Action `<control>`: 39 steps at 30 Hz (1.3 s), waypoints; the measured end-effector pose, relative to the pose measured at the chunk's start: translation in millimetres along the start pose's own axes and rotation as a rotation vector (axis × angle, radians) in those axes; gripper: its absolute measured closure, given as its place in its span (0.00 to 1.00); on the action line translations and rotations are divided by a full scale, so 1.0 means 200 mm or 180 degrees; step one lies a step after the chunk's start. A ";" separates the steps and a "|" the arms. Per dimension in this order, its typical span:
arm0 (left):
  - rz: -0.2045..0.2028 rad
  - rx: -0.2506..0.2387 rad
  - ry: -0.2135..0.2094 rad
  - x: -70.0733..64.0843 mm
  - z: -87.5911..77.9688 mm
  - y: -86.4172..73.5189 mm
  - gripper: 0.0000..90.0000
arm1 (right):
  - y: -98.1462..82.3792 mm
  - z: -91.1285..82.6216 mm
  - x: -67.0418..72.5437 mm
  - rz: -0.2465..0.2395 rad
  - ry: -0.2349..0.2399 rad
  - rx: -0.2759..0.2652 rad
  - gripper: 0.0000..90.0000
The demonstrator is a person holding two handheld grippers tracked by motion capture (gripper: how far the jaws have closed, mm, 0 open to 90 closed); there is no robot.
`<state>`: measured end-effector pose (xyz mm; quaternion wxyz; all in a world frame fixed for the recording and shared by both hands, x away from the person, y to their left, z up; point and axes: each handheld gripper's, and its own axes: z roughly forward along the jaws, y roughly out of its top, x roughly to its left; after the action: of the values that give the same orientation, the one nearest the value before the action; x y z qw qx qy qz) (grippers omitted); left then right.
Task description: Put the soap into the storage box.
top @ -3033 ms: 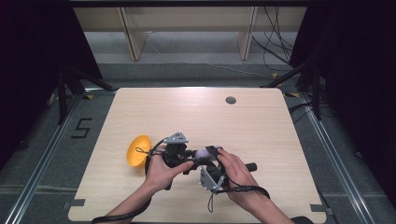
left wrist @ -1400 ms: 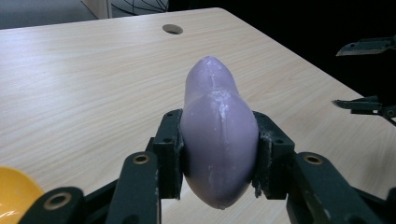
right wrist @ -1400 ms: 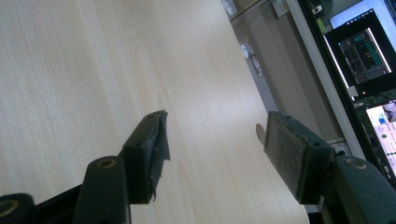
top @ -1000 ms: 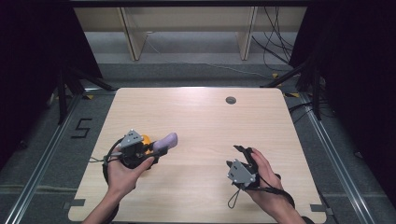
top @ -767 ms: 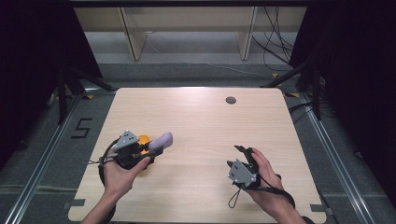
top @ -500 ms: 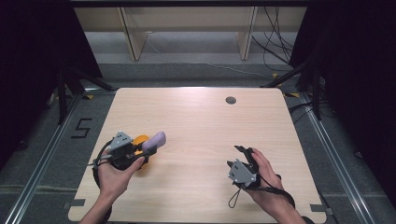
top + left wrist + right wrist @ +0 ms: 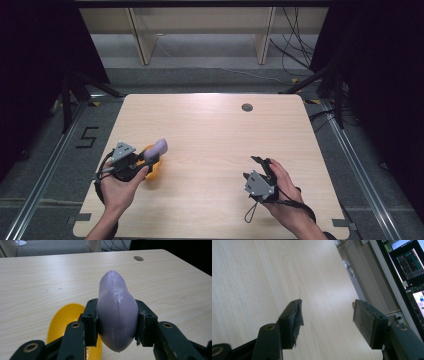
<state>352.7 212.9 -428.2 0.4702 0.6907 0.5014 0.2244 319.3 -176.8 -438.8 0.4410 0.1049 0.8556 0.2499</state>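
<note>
Pale woodgrain table, smooth purple eggplant

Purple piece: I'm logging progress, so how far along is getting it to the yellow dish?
Done: the left gripper has the purple piece clamped between its fingers. In hand: it hangs just above the yellow dish. Left: lowering and releasing. The right gripper sits open, empty.
</note>
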 end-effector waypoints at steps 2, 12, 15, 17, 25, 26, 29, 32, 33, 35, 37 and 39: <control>-0.0043 0.0000 0.0054 0.01 0.00 0.00 0.65 | 0.00 0.00 0.00 0.0007 0.0024 0.0005 0.45; -0.0057 0.0049 0.0383 0.04 0.02 -0.03 0.65 | 0.00 0.00 -0.01 -0.0074 0.0010 -0.0016 0.45; -0.0042 0.0095 0.0475 0.05 0.03 -0.05 0.65 | -0.01 0.00 -0.01 -0.0070 0.0017 -0.0012 0.45; -0.0073 0.0118 0.0525 0.06 0.04 -0.07 0.65 | -0.01 0.00 -0.01 0.0020 0.0037 -0.0005 0.45; -0.0028 0.0190 0.0631 0.09 0.07 -0.08 0.65 | -0.01 0.00 0.00 0.0002 0.0021 0.0008 0.45; -0.0035 0.0200 0.0653 0.09 0.08 -0.08 0.65 | -0.01 0.00 0.00 0.0002 0.0021 0.0008 0.45; -0.0015 0.0240 0.0693 0.10 0.10 -0.09 0.65 | -0.01 0.00 0.00 0.0006 0.0026 0.0006 0.45; -0.0013 0.0278 0.0703 0.11 0.11 -0.10 0.65 | -0.01 0.00 0.00 0.0005 0.0036 0.0002 0.45; -0.0011 0.0302 0.0721 0.11 0.12 -0.10 0.65 | 0.00 0.01 -0.01 -0.0055 0.0037 -0.0015 0.45; 0.0002 0.0314 0.0735 0.11 0.13 -0.11 0.65 | 0.00 0.00 0.00 0.0010 0.0052 -0.0002 0.45; 0.0023 0.0327 0.0749 0.11 0.13 -0.11 0.65 | 0.00 0.00 0.00 0.0012 0.0062 -0.0002 0.45; 0.0029 0.0349 0.0753 0.11 0.15 -0.11 0.65 | 0.00 0.00 0.00 0.0021 0.0066 -0.0004 0.45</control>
<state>373.6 222.5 -465.3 0.3683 0.6863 0.5619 0.2787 319.8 -176.7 -439.9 0.4314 0.1048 0.8596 0.2529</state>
